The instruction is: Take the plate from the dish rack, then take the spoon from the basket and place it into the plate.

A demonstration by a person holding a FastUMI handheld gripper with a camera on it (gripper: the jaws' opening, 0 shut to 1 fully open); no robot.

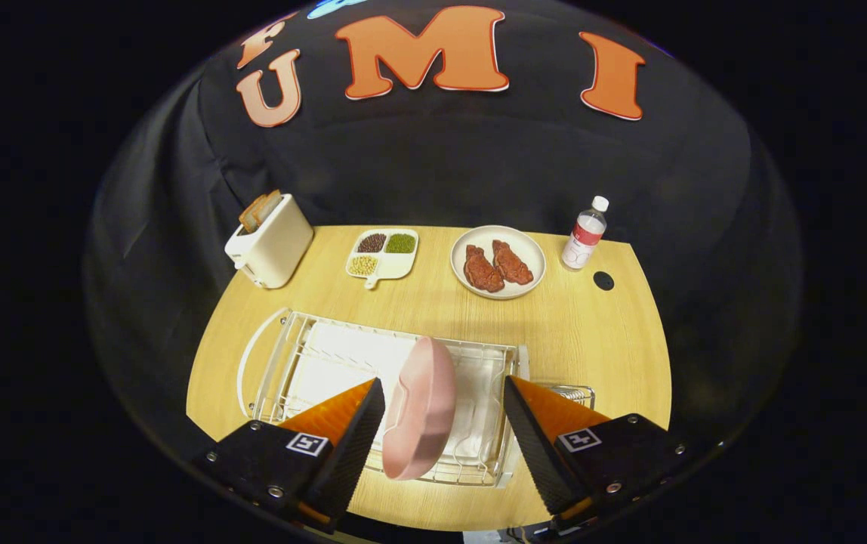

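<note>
A pink plate [422, 408] stands on its edge in the white wire dish rack [305, 355] on the wooden table [600, 340]. My gripper [442, 380] is open and hovers over the rack, with the plate between its fingers. The left finger [362, 431] is close to the plate's rim and the right finger [528, 423] stands well apart from it. A small wire basket [578, 393] sits at the rack's right end, mostly hidden behind the right finger. I cannot make out what is inside it.
Beyond the rack stand a white toaster [271, 242] with bread, a divided dish of beans [383, 255], a white plate with two pieces of meat [498, 262] and a small water bottle [584, 234]. A dark cable hole [603, 281] sits near the bottle.
</note>
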